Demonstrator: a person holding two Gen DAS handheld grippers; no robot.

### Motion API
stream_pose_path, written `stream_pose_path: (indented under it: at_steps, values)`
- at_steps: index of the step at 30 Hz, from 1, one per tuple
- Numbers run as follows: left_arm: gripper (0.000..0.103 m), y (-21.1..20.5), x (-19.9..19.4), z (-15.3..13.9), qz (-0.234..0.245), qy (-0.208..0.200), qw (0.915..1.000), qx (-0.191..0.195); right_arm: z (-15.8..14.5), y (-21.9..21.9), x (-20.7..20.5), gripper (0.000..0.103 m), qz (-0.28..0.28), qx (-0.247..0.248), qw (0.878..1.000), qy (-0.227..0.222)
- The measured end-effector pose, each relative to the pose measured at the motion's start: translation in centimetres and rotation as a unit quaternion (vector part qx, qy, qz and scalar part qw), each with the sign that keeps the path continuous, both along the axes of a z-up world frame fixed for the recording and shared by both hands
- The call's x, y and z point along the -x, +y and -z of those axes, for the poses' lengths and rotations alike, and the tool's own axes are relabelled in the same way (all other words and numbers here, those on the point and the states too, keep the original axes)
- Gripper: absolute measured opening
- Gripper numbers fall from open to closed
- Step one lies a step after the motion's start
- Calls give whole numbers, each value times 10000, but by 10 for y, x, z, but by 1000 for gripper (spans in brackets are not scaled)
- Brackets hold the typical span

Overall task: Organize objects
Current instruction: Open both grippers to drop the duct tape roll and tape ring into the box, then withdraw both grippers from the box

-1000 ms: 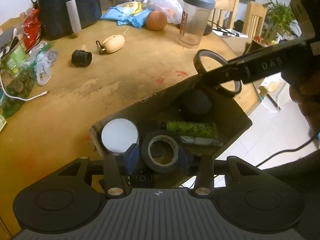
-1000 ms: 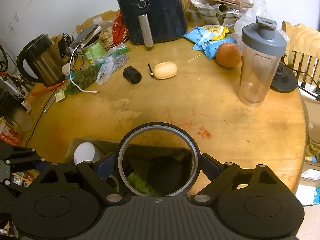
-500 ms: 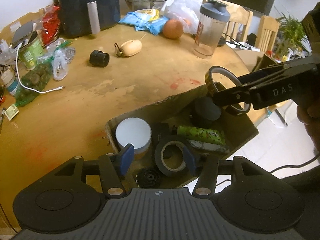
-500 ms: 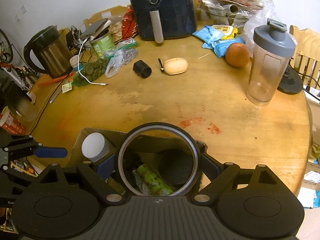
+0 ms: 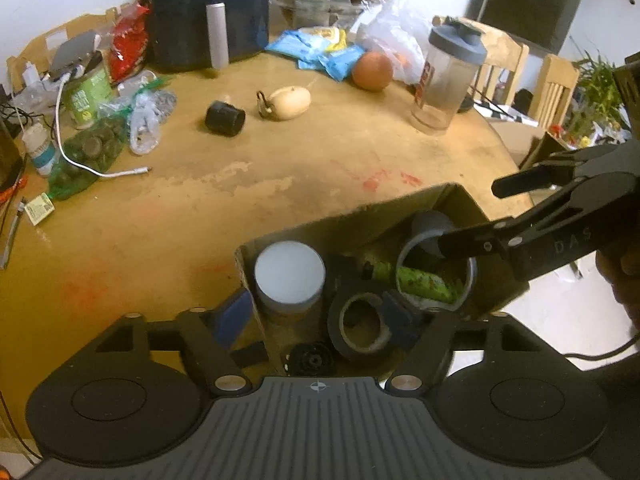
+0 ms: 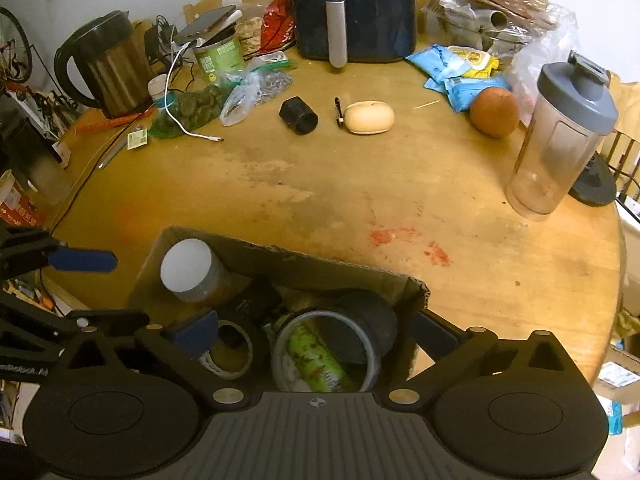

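Note:
A cardboard box (image 5: 340,224) (image 6: 320,264) stands at the table's near edge. In it lie a black tape roll (image 5: 336,320) (image 6: 258,340), a grey ring (image 5: 401,258) (image 6: 326,313), a green tube (image 5: 424,282) (image 6: 316,356) and a white-lidded jar (image 5: 290,272) (image 6: 186,264). My left gripper (image 5: 316,316) (image 6: 92,288) hangs over the tape roll with its jaws opening; the left pad is well clear of the roll. My right gripper (image 6: 316,336) (image 5: 496,212) is over the ring, jaws opening, and neither pad presses on it.
On the round wooden table behind the box lie a black cylinder (image 6: 298,115), a beige case (image 6: 368,117) and an orange (image 6: 494,111). A shaker bottle (image 6: 560,140) stands at the right, an air fryer (image 6: 352,4) at the back, a kettle (image 6: 112,64) at the left.
The left jaws widened and let go of the black tape roll, which now rests in the box. The right jaws spread and the grey ring dropped from them into the box.

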State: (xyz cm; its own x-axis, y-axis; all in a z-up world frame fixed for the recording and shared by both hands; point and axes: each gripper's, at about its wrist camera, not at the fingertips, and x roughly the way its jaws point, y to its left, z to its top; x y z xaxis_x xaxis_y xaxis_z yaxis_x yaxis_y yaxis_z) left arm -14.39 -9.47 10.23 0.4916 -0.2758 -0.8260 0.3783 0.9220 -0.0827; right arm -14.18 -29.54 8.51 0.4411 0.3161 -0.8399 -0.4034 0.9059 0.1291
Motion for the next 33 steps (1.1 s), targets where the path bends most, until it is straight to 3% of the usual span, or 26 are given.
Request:
stream_pose_path:
  at_steps: [19, 21, 25, 33]
  values:
    - [77, -2, -19, -7, -144, -146, 9998, 56, 2, -11, -20, 103, 110, 95, 9999, -37]
    - [83, -2, -22, -8, -151, -178, 9997, 86, 1, -15, -23, 103, 148, 97, 9998, -55]
    - [83, -4, -27, -11, -201, -278, 9993, 127, 0, -26, -29, 103, 240, 109, 9996, -91]
    - [86, 1, -42, -17, -689, -346, 9970, 53, -2, -48, -46, 103, 396, 140, 9990, -170]
